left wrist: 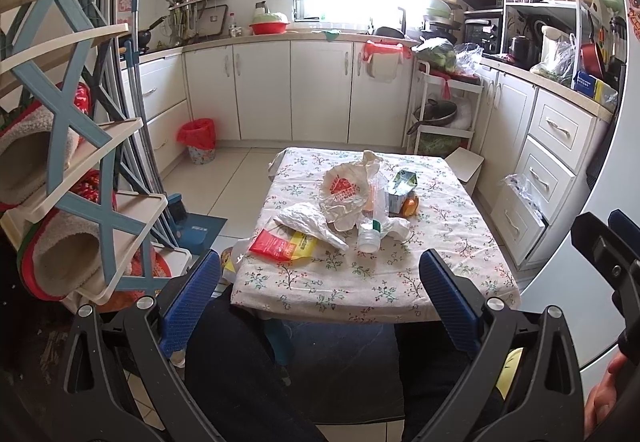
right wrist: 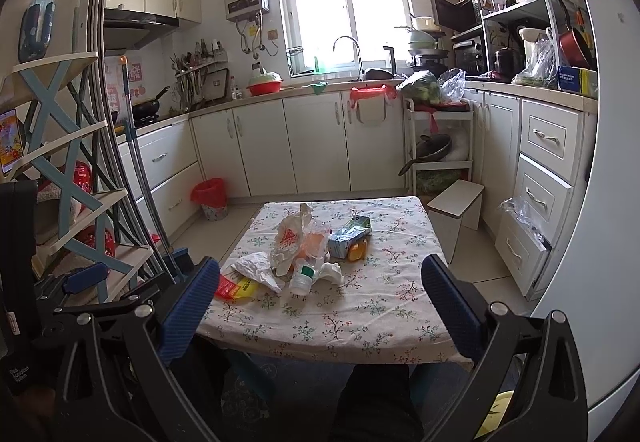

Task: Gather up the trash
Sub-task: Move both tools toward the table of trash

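Trash pile (left wrist: 352,206): heaped near the middle of the desk (left wrist: 440,242), which is a low table under a floral cloth. Items, all touching or overlapping:
- crumpled plastic bag with red print (left wrist: 346,190), tallest item, at the centre of the heap;
- clear plastic bottle with white cap (left wrist: 370,232), lying on its side, cap toward the cameras;
- opened drink carton (left wrist: 400,190), tilted, just right of the bag, with a small orange item (left wrist: 410,205) against it;
- crumpled white paper (left wrist: 310,222), left front of the heap;
- red and yellow wrapper (left wrist: 280,244), flat, at the desk's left edge, partly under the white paper.

Left hand-held gripper (left wrist: 320,302): blue-padded fingers spread wide, nothing between them, held short of the desk's near edge.
Right hand-held gripper (right wrist: 320,306): fingers likewise wide apart and empty, in front of the near edge; the pile shows between them.

Trash bin with red liner (left wrist: 199,140): on the floor beyond the desk, left, against the white cabinets (left wrist: 280,90).
Small white stool (right wrist: 456,212): on the floor just beside the desk's far right corner.
Blue and cream shelf rack (left wrist: 76,146): far left, holding rolled mats.
Person's dark-clad legs (left wrist: 240,370): below the near edge.
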`<state>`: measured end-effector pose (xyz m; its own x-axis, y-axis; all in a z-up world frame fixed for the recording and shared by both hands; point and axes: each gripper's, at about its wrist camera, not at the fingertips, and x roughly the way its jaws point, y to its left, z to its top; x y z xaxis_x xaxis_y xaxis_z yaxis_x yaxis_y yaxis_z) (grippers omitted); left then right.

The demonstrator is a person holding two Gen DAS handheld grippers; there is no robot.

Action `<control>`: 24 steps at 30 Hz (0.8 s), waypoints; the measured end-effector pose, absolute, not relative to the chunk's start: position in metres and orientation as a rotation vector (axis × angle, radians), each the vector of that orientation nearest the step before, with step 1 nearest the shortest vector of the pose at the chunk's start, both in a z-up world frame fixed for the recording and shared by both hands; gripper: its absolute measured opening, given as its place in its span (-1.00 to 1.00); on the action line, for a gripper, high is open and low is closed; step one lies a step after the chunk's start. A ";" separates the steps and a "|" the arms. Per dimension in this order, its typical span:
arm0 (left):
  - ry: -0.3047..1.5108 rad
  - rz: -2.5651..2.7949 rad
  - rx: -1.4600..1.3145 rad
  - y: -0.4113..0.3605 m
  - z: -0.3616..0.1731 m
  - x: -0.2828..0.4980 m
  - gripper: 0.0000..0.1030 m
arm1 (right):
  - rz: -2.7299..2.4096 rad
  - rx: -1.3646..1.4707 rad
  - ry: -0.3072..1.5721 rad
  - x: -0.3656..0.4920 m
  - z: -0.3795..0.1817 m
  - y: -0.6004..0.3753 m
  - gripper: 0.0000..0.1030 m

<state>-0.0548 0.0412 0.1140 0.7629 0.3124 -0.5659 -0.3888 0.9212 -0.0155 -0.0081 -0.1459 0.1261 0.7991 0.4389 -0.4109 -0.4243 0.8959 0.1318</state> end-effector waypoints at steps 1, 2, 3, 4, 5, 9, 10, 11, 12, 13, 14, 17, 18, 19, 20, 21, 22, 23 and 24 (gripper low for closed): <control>0.594 0.383 -0.137 0.042 0.113 -0.054 0.85 | 0.463 0.032 0.453 -0.008 0.125 -0.145 0.89; 0.597 0.385 -0.138 0.042 0.112 -0.054 0.85 | 0.464 0.032 0.457 -0.007 0.124 -0.145 0.89; 0.598 0.386 -0.139 0.043 0.112 -0.054 0.85 | 0.465 0.032 0.461 -0.006 0.123 -0.145 0.89; 0.598 0.387 -0.139 0.043 0.111 -0.053 0.85 | 0.465 0.031 0.466 -0.005 0.122 -0.145 0.89; 0.599 0.388 -0.139 0.044 0.110 -0.053 0.85 | 0.465 0.031 0.470 -0.005 0.121 -0.144 0.89; 0.613 0.391 -0.140 0.046 0.105 -0.048 0.85 | 0.466 0.027 0.487 -0.001 0.116 -0.144 0.89; 0.617 0.392 -0.141 0.047 0.104 -0.047 0.85 | 0.467 0.026 0.495 0.001 0.114 -0.143 0.89; 0.622 0.393 -0.145 0.049 0.102 -0.045 0.85 | 0.466 0.026 0.503 0.002 0.112 -0.143 0.89; 0.627 0.393 -0.149 0.051 0.100 -0.043 0.85 | 0.466 0.026 0.511 0.004 0.109 -0.142 0.89; 0.634 0.393 -0.153 0.053 0.097 -0.041 0.85 | 0.466 0.026 0.521 0.006 0.107 -0.142 0.89; 0.641 0.393 -0.157 0.055 0.094 -0.039 0.85 | 0.467 0.025 0.531 0.009 0.105 -0.141 0.89; 0.662 0.396 -0.175 0.065 0.085 -0.033 0.85 | 0.464 0.022 0.554 0.016 0.098 -0.140 0.89; 0.669 0.396 -0.181 0.069 0.082 -0.030 0.85 | 0.465 0.022 0.566 0.019 0.095 -0.139 0.89; 0.674 0.395 -0.183 0.072 0.079 -0.028 0.85 | 0.466 0.023 0.575 0.022 0.092 -0.138 0.89; 0.680 0.393 -0.185 0.076 0.075 -0.025 0.85 | 0.466 0.021 0.586 0.025 0.088 -0.137 0.89; 0.685 0.393 -0.185 0.080 0.072 -0.023 0.85 | 0.467 0.019 0.598 0.029 0.084 -0.136 0.89; 0.689 0.397 -0.183 0.084 0.069 -0.020 0.85 | 0.469 0.017 0.610 0.032 0.081 -0.134 0.89; 0.691 0.403 -0.182 0.089 0.066 -0.018 0.85 | 0.473 0.015 0.622 0.036 0.076 -0.132 0.89; 0.694 0.410 -0.183 0.096 0.063 -0.016 0.85 | 0.475 0.011 0.630 0.039 0.073 -0.131 0.89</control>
